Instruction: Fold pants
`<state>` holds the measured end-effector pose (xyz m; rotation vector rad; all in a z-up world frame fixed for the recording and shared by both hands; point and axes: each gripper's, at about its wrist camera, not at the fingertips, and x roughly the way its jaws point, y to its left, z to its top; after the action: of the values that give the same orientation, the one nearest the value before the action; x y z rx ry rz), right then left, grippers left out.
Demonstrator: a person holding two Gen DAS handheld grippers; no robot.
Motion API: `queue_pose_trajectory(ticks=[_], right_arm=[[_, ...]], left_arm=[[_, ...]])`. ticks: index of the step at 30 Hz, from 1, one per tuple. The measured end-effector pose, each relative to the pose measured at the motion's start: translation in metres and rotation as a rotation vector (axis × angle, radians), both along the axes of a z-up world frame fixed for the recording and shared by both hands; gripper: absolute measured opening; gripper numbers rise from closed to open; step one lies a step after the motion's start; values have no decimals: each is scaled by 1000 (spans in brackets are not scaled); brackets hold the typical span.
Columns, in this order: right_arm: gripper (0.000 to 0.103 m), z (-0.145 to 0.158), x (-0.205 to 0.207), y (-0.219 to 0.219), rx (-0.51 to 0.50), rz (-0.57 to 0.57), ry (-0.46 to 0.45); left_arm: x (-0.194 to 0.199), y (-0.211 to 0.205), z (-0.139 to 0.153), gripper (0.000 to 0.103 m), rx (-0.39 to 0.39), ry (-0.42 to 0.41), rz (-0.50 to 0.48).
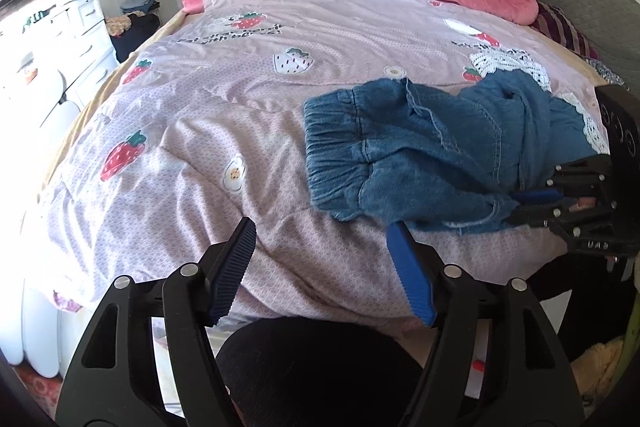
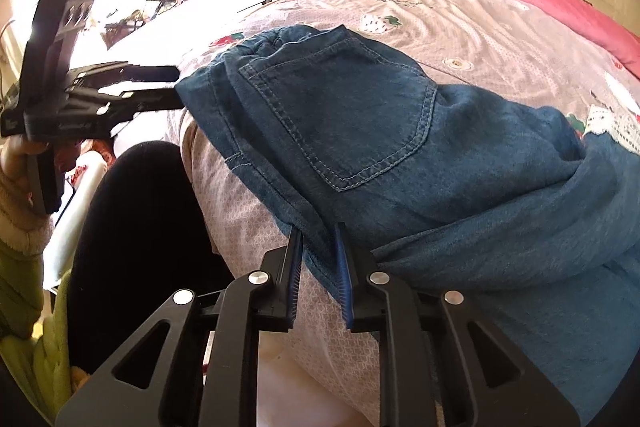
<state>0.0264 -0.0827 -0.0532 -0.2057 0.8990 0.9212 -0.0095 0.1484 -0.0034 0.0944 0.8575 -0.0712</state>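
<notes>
The pants are soft, light denim that will sag and slide over itself, so I judge the stitched edges and the gathered waistband the best places to take hold. They lie bunched near the edge of the bed, on the strawberry quilt: blue, with a back pocket facing up and one leg crumpled. My left gripper stands wide with nothing between its jaws, just beside the cloth. My right gripper is narrow, with a hem edge between its jaws, not clearly pinched.
</notes>
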Motion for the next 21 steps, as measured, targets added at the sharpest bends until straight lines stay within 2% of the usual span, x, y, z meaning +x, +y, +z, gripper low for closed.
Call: queue_pose_trajectory(ticks=[5,9,13,16,17,21], right_arm=[[18,-2,1,-4,13,-18,15],[30,2,-6,-6,15,1,9],[33,7,-11,-12,22,-7,10],[38,12,-15,-20,29,-19,22],[38,14,-15,-24,35,-27,23],[40,29,-15,-45,81,-83,15]], left_arm=[[-8,10,7,60,-3,-7,45],[-4,7,21,60,-62,-38,55],[16,-16,30,60,-138,-65,6],[30,-43,21,59,-173,-38,-41],[33,-52,17,54,-175,-27,-62],[41,-83,-7,51,-146,23,-119]])
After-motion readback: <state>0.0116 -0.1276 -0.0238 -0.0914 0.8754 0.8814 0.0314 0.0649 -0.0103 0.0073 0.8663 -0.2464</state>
